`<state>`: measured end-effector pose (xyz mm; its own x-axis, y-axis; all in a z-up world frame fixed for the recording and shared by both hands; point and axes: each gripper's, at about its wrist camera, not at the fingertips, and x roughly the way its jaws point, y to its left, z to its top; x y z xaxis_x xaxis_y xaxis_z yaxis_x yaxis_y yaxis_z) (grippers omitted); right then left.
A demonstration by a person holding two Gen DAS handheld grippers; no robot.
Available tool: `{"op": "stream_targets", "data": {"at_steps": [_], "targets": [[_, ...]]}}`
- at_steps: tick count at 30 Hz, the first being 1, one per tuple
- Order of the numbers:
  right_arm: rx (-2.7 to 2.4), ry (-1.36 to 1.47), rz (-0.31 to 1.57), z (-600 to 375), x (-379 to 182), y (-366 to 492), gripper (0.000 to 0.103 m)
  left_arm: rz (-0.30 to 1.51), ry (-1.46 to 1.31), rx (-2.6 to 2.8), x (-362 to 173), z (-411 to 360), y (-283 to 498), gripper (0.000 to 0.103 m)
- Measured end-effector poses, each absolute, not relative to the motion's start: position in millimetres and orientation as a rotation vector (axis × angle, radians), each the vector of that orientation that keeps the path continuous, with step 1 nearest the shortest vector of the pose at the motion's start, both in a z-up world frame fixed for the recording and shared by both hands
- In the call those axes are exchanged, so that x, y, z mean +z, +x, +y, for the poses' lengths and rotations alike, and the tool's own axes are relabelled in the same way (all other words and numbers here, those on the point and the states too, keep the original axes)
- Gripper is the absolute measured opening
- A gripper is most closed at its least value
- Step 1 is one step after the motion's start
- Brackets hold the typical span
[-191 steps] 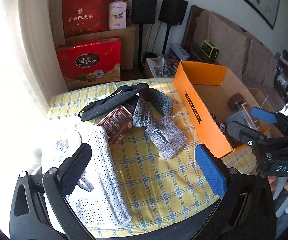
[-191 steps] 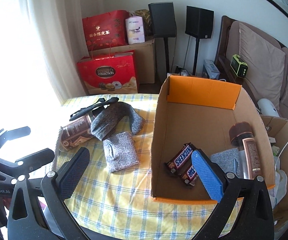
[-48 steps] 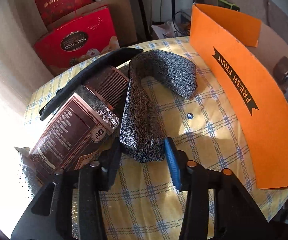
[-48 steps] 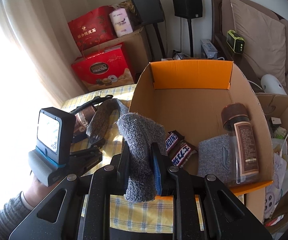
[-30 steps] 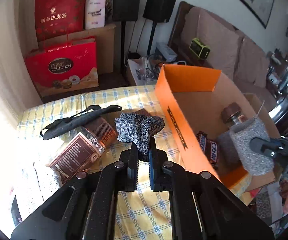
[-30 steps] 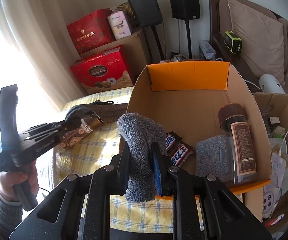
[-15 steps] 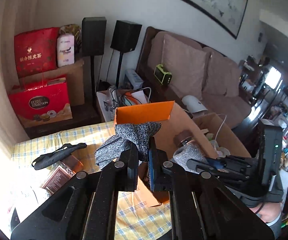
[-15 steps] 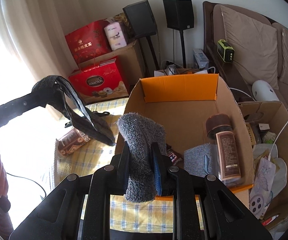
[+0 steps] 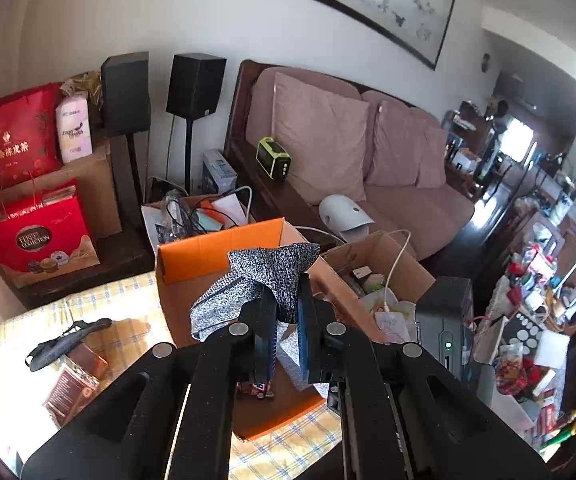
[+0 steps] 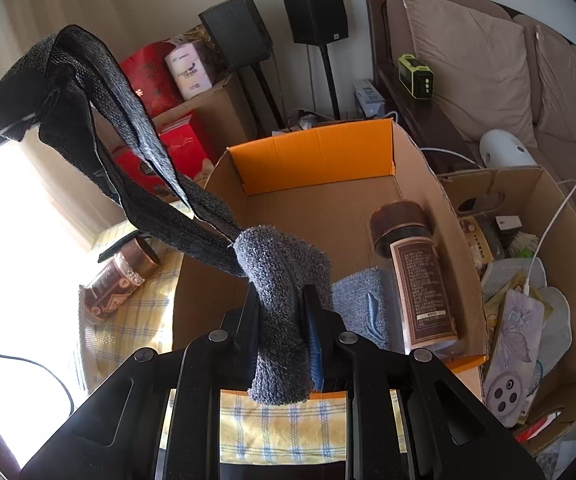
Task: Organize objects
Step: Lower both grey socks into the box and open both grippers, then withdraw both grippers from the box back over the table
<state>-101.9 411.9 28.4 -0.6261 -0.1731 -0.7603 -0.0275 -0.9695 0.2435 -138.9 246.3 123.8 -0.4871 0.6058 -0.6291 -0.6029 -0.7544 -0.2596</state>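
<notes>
My left gripper [image 9: 286,320] is shut on a speckled grey sock [image 9: 271,270] and holds it high above the orange cardboard box [image 9: 215,254]. The same sock hangs long and dark across the right wrist view [image 10: 135,152]. My right gripper [image 10: 281,312] is shut on a second grey sock [image 10: 281,292] over the box's near wall [image 10: 207,292]. Inside the box lie a brown-lidded jar [image 10: 416,276] and a folded grey cloth [image 10: 362,304]. A second jar [image 10: 117,276] and a black strap [image 9: 65,338] lie on the yellow checked tablecloth [image 9: 135,308].
A brown box of clutter [image 10: 528,280] stands right of the orange box. Red gift bags [image 9: 35,236], speakers [image 9: 195,86] and a sofa [image 9: 360,152] stand behind the table. A snack bar [image 9: 253,388] shows under my left fingers.
My left gripper has risen further and moved over the orange box with its sock. The right gripper has shifted slightly toward the box, still holding its sock.
</notes>
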Motion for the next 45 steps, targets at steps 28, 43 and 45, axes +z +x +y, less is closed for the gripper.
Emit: {"op": "stream_targets", "data": {"at_steps": [28,43,45], "targets": [[-2.738,1.362,-0.486,424.0,-11.1,-120.8,0.021,0.111,-1.309,2.155,-27.1,252.2,-149.1,0.054],[-2.694,1.377,-0.453,397.4,-24.1,-130.0,0.035,-0.044,-1.279,2.229,14.0,190.0,-168.8,0.067],[-2.703,1.365,-0.450,396.2,-21.3,-128.3,0.037,-0.038,-1.280,2.257,15.6,179.6,-170.9,0.067]]}}
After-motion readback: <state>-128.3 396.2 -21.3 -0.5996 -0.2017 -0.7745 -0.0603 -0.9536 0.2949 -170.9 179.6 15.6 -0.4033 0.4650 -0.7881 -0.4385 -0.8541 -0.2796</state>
